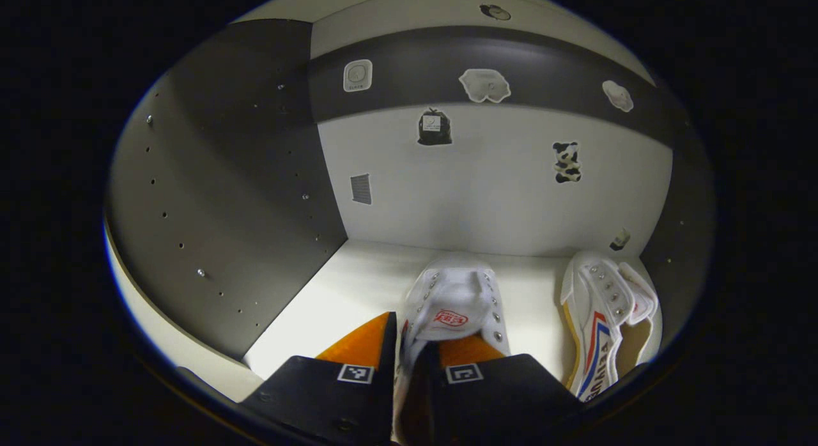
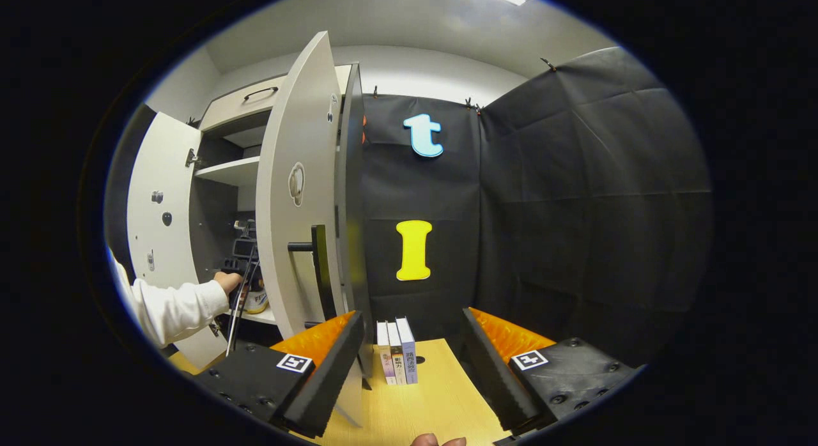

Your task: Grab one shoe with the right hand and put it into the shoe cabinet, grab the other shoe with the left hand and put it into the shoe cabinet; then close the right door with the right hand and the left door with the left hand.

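Inside the shoe cabinet, a white lace-up shoe rests on the pale shelf, toe toward the back wall. My left gripper is shut on the shoe's collar, one finger outside and one inside. A second white shoe with red and blue stripes lies tilted against the cabinet's right wall. In the right gripper view, my right gripper hangs open over a wooden table and holds nothing. The cabinet's right door and left door both stand open. A white-sleeved hand reaches into the cabinet.
The dark left side panel with its peg holes is close beside the held shoe. Stickers dot the cabinet's back wall. Three books stand on the table by the right door's edge. The door's black bar handle juts toward my right gripper.
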Tool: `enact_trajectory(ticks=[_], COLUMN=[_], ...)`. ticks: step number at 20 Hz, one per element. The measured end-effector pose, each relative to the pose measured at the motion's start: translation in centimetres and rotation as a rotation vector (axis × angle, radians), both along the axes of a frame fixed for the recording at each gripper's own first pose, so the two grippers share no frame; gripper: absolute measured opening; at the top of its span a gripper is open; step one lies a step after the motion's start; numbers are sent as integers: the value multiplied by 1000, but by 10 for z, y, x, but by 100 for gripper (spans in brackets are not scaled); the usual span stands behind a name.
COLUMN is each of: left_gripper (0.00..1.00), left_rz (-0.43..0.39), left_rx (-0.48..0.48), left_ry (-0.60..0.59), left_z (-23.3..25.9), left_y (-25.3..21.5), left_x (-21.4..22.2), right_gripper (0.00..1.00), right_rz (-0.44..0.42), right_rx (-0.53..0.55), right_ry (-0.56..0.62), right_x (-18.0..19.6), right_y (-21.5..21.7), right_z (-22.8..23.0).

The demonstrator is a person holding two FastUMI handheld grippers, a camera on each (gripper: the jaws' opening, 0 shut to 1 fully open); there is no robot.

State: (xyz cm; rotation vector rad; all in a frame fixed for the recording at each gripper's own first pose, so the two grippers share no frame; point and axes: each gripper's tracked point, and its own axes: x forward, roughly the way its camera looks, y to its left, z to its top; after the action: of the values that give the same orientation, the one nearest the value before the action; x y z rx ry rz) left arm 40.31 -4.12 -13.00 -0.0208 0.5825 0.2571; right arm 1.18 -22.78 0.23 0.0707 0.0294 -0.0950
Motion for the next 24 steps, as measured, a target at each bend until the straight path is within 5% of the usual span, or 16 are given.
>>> enact_trajectory(ticks=[3,11,24], left_gripper=[49,90,95], left_rz=[-30,-112,-207], left_rx=[12,57,16], left_ry=[-12,-224,-489], left_z=[6,77,163], left_y=[1,-5,-28], left_x=[-17,-77,-258], right_gripper=[97,97,98], right_rz=[2,8,56], right_rx=[3,4,115], right_ry=[-5,12,36], right_x=[-4,-7,51], right_y=[2,8,-3], right_z=[2,5,5])
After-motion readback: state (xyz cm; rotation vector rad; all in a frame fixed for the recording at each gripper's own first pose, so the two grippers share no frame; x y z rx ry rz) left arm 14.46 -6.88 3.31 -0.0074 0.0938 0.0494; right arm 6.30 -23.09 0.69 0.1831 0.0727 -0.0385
